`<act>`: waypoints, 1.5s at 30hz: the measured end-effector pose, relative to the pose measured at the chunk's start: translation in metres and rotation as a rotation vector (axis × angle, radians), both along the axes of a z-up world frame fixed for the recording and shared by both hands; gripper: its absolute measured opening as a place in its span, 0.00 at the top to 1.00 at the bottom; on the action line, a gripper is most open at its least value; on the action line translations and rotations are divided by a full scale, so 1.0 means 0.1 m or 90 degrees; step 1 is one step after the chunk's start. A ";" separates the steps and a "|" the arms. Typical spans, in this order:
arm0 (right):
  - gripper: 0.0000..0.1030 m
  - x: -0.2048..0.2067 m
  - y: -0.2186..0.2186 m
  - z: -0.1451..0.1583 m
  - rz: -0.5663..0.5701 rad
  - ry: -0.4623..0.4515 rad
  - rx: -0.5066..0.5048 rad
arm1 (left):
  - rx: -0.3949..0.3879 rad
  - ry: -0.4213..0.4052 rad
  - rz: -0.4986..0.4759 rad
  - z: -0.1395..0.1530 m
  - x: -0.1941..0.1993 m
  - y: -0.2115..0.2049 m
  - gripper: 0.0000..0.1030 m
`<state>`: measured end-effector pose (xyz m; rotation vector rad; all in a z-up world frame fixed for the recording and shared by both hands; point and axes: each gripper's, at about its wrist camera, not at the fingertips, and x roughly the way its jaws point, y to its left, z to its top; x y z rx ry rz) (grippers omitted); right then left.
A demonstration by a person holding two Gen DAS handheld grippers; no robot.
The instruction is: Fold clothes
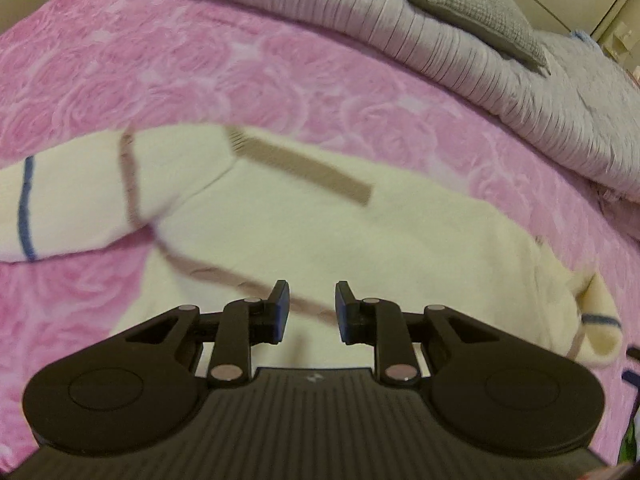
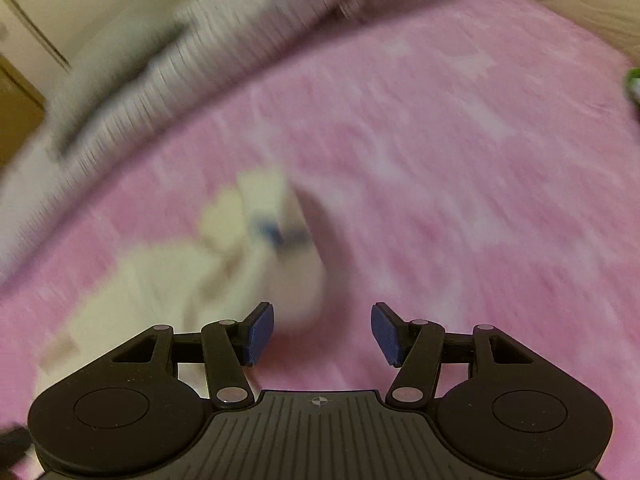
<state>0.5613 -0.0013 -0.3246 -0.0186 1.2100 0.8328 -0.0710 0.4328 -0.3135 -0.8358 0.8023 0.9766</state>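
A cream sweater (image 1: 304, 240) with tan trim and thin blue stripes lies spread on a bed covered by a pink rose-patterned bedspread (image 1: 160, 68). In the left wrist view the garment fills the middle of the bedspread: one sleeve (image 1: 68, 208) with a blue stripe near its cuff reaches toward the bed's left edge, a tan ribbed band (image 1: 304, 168) lies across the upper part of the body, and a second cuff (image 1: 596, 320) with a blue stripe sits curled at the garment's right end. The left hand-held gripper (image 1: 308, 312) hovers over the sweater's body with its blue-padded fingers (image 1: 282, 312) parted by a narrow gap and nothing between them; whether they touch the cloth cannot be told. Along the bed's far edge lies a ribbed pale grey quilt (image 1: 460, 52), and a grey knitted pillow (image 1: 468, 8) rests on top of it. The right wrist view is strongly blurred: the right hand-held gripper (image 2: 322, 334) has its fingers spread wide and empty above the bedspread (image 2: 460, 160), with the sweater's bunched striped cuff (image 2: 276, 236) just ahead and to its left, and the quilt (image 2: 160, 80) beyond along the far edge.
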 end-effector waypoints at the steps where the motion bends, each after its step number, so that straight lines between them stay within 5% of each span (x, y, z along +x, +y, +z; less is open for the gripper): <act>1: 0.44 0.14 0.06 -0.03 -0.006 0.017 0.031 | 0.003 0.000 0.004 0.01 0.05 -0.03 0.81; 5: 0.44 0.54 0.48 -0.40 0.000 0.122 0.070 | -0.002 0.010 0.018 0.02 0.15 -0.13 0.81; 6: 0.53 0.59 0.58 -0.49 0.011 0.138 0.061 | -0.003 0.015 0.020 0.03 0.14 -0.17 0.81; 7: 0.76 0.62 0.63 -0.54 0.022 0.138 0.062 | -0.001 0.023 0.019 0.04 0.13 -0.19 0.81; 8: 0.93 0.62 0.63 -0.51 0.028 0.124 0.077 | 0.003 0.031 0.019 0.06 0.10 -0.22 0.81; 13: 0.93 0.22 -0.29 0.20 -0.020 -0.071 0.212 | -0.005 0.058 0.034 0.05 -0.07 -0.33 0.81; 15: 0.93 0.01 -0.84 0.23 -0.104 -0.077 0.196 | -0.021 0.061 0.041 0.01 -0.11 -0.38 0.81; 25: 0.91 -0.12 -2.06 -0.66 -0.311 0.216 -0.033 | -0.047 0.070 -0.023 -0.05 0.08 -0.65 0.81; 26: 0.82 -0.10 -2.12 -0.72 -0.322 0.232 -0.042 | -0.049 0.068 -0.023 -0.05 0.09 -0.66 0.81; 29: 0.29 0.04 -1.98 -0.67 -0.310 0.204 0.007 | -0.046 0.065 -0.027 0.00 0.10 -0.74 0.81; 32: 0.29 0.18 -1.84 -0.63 -0.293 0.185 0.045 | -0.046 0.068 -0.036 0.01 0.07 -0.81 0.81; 37: 0.29 0.15 -1.57 -0.73 -0.191 0.193 -0.063 | -0.056 0.075 -0.028 -0.03 -0.09 -0.79 0.81; 45: 0.29 -0.56 -0.56 -0.59 0.090 0.068 -0.127 | -0.052 0.087 -0.055 -0.11 -0.27 -0.41 0.80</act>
